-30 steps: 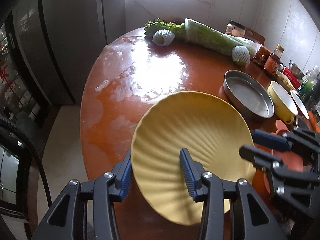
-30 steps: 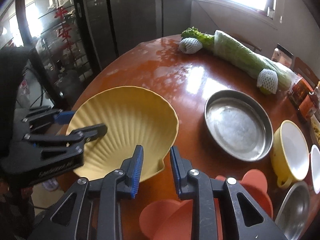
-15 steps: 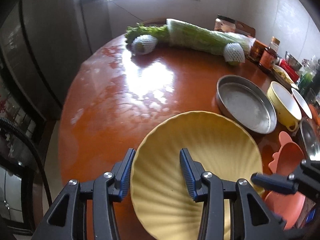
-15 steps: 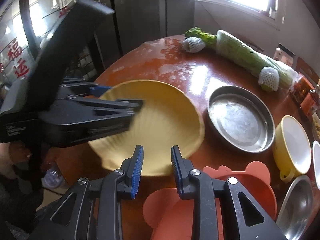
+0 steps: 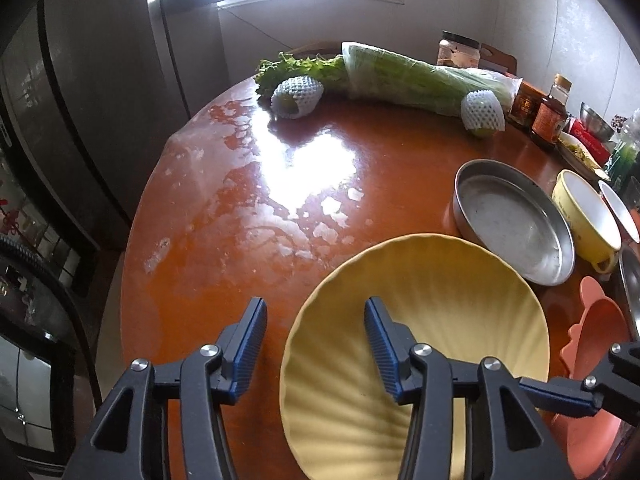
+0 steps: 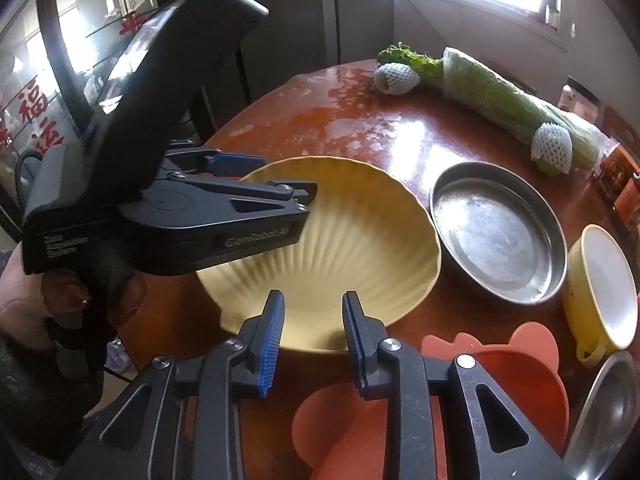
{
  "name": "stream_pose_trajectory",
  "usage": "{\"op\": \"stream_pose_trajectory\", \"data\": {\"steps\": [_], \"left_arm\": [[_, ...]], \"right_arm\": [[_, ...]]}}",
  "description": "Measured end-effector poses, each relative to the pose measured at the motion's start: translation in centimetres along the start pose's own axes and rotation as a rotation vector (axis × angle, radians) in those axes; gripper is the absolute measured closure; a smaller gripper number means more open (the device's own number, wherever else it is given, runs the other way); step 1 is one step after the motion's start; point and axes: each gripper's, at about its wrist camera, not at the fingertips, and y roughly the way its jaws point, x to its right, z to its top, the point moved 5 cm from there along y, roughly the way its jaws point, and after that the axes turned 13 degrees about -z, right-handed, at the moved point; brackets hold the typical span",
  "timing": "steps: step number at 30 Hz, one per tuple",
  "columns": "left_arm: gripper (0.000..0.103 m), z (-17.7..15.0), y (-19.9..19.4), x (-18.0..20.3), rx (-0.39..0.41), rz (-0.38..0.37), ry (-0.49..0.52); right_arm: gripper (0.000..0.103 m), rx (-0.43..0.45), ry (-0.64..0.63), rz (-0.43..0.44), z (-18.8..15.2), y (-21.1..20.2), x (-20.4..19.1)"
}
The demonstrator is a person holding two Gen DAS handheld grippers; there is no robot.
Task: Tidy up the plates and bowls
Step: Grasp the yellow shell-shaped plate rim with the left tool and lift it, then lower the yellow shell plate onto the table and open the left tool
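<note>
Our left gripper (image 5: 314,346) has just been opening: its jaws stand apart astride the near rim of the yellow plate (image 5: 424,312), the left pad clear of the rim, so it has let go as far as we can tell. Our right gripper (image 6: 313,338) is clenched to its narrowest with nothing between the pads, hovering over the plate's near edge. The plate seems to rest on the red table (image 5: 248,216), though contact underneath is hard to judge. Just beside it sits a steel pan (image 6: 496,232), then a yellow bowl (image 6: 600,292). An orange bowl (image 6: 516,384) lies under the right gripper. Wrapped cabbage (image 5: 416,78) lies along the far edge.
</note>
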Motion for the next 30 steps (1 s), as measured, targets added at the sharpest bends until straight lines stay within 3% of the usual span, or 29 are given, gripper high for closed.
{"op": "stream_pose_trajectory", "data": {"steps": [8,10,13,19,30], "left_arm": [[0.046,0.1,-2.4,-1.2,0.058,0.016,-0.052],[0.041,0.2,-3.5,-1.2,0.083,0.015,-0.059],[0.041,0.4,-5.1,-0.5,0.116,-0.003,-0.059],[0.037,0.9,-8.2,2.6,0.183,-0.042,-0.011],[0.036,0.4,-10.6,10.7,0.217,-0.137,0.121]], "right_arm": [[0.064,0.075,0.018,0.004,0.5,-1.9,-0.1],[0.054,0.096,0.052,-0.002,0.7,-3.1,0.8],[0.051,0.136,0.095,-0.023,0.7,-5.0,2.3],[0.045,0.199,0.170,-0.091,-0.3,-8.5,5.4],[0.038,0.242,0.264,-0.189,-3.7,-12.4,10.0]]}}
